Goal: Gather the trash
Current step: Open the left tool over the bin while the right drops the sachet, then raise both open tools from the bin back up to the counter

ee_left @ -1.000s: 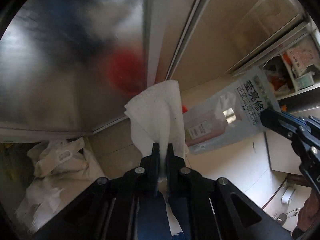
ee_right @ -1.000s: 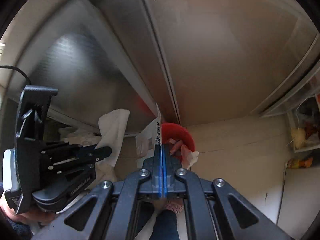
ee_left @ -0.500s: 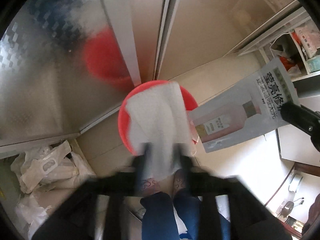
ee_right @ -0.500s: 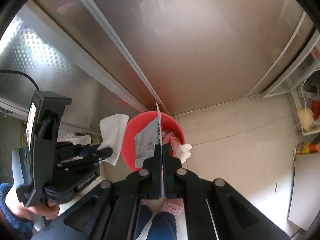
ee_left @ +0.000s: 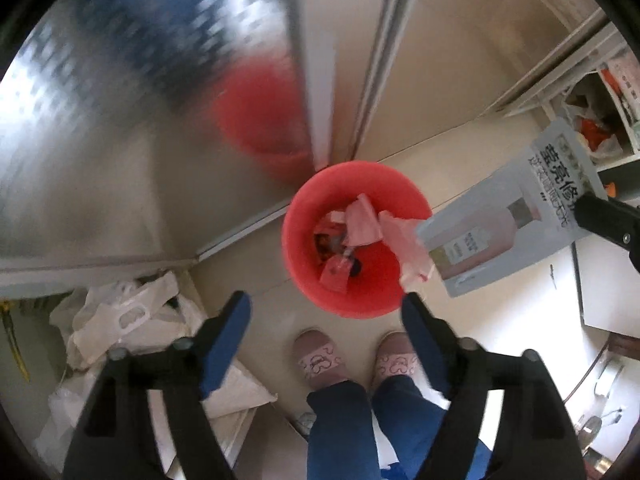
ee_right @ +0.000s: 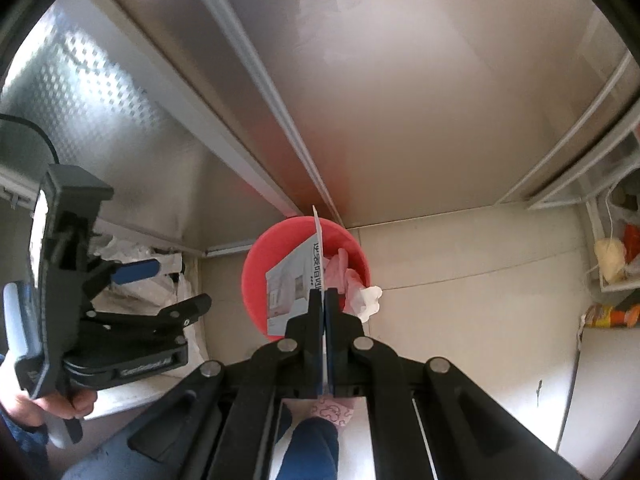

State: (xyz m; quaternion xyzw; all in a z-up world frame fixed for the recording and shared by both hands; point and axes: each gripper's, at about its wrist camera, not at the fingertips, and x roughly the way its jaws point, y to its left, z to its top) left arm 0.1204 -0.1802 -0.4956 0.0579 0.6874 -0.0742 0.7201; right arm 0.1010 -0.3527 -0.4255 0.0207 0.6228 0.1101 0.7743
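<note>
A red bin [ee_left: 352, 240] stands on the tiled floor against a metal cabinet; it holds pink and white trash [ee_left: 360, 224]. My left gripper [ee_left: 326, 312] is open and empty above the bin's near rim. My right gripper [ee_right: 322, 300] is shut on a grey printed sachet [ee_right: 296, 284], held edge-on above the bin [ee_right: 256, 280]. In the left wrist view the sachet [ee_left: 508, 216] hangs at the right, over the bin's right rim. The left gripper also shows in the right wrist view [ee_right: 168, 284], left of the bin.
White plastic bags [ee_left: 128, 320] lie on the floor at the left. The person's slippered feet [ee_left: 320, 356] stand just before the bin. Shelves with packets [ee_right: 612, 256] stand at the right. A metal cabinet [ee_right: 360, 100] rises behind the bin.
My left gripper has opened and the white tissue it held is gone from it. Both grippers have moved over the red bin.
</note>
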